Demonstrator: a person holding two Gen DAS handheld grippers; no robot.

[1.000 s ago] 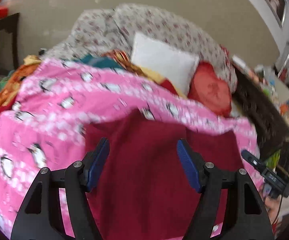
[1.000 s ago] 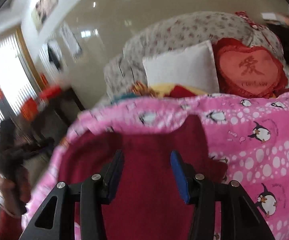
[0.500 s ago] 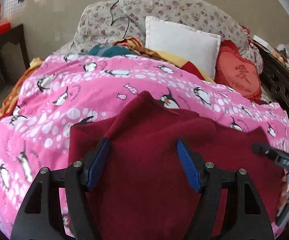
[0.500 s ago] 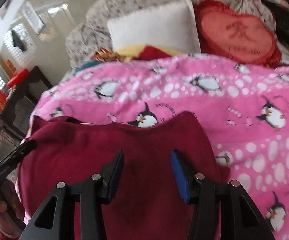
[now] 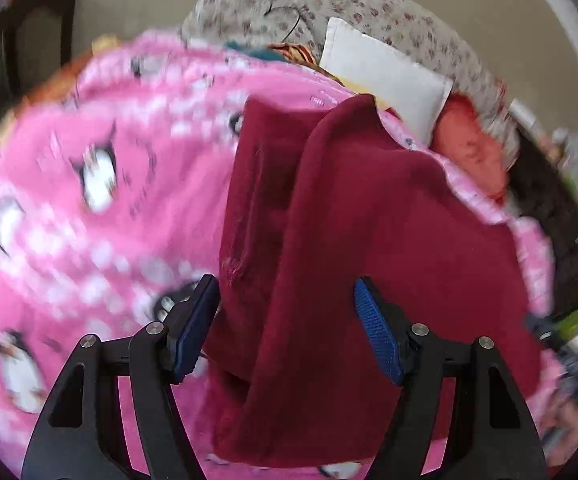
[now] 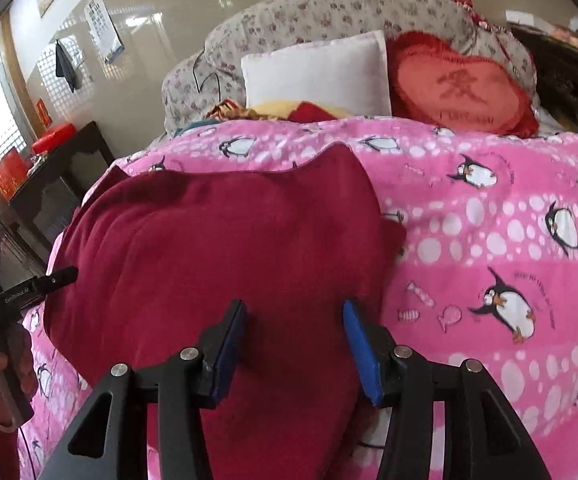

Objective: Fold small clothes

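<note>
— What's hard to see?
— The left view is blurred. The maroon garment (image 6: 217, 248) lies on the pink blanket (image 6: 489, 240) at the bed's near edge.
— The tools?
— Left tool (image 5: 285, 320) is wide open, empty. Right tool (image 6: 295, 338) is half open, just widened, pinching nothing.

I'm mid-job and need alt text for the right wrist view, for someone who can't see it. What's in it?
The right gripper hangs open over a dark red garment spread on a pink penguin-print blanket, nothing pinched between its blue pads. The left gripper reaches the garment's left edge; a white pillow and a red heart cushion lie behind.
</note>
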